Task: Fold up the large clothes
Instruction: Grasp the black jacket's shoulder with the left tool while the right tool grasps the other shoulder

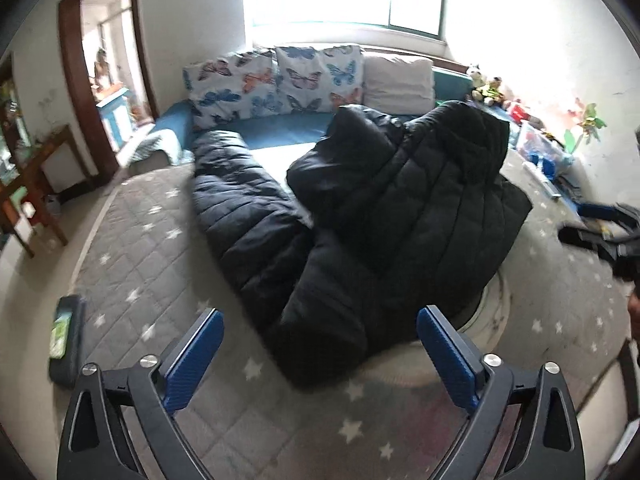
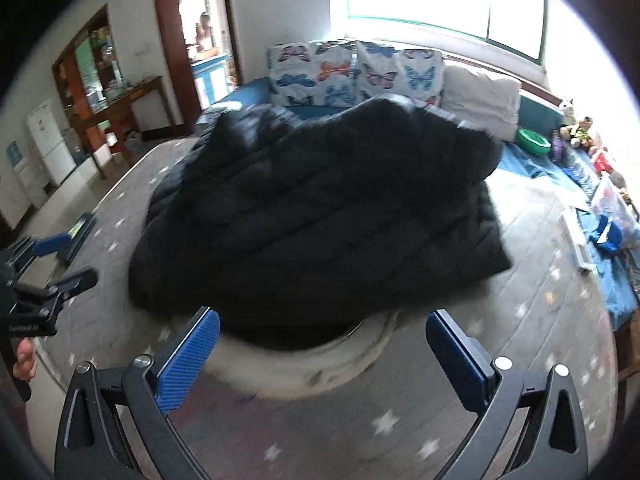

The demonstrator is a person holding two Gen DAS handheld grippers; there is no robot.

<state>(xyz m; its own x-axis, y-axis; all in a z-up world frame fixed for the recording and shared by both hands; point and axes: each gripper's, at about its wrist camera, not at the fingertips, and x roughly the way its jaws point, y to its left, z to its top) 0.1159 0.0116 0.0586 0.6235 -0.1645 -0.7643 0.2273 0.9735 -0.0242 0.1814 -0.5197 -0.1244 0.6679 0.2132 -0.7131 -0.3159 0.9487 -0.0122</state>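
A large black quilted puffer jacket [image 1: 360, 216] lies on a grey star-patterned bed cover [image 1: 160, 248], one sleeve stretched to the left and the body bunched up on the right. My left gripper [image 1: 320, 354] hovers open just in front of the jacket's near hem, nothing between its blue pads. In the right wrist view the same jacket [image 2: 320, 216] fills the middle as a heaped mass. My right gripper [image 2: 324, 354] stands open over a round white patch on the cover, short of the jacket's edge. The left gripper [image 2: 60, 264] shows at the left edge of that view, held by a hand.
A phone [image 1: 66, 336] lies on the cover at the near left. Butterfly-print pillows [image 1: 276, 76] and a white pillow [image 1: 400, 80] line the far side. Toys and a plastic bag [image 1: 540, 144] crowd the right edge. A wooden table [image 1: 36, 184] stands left of the bed.
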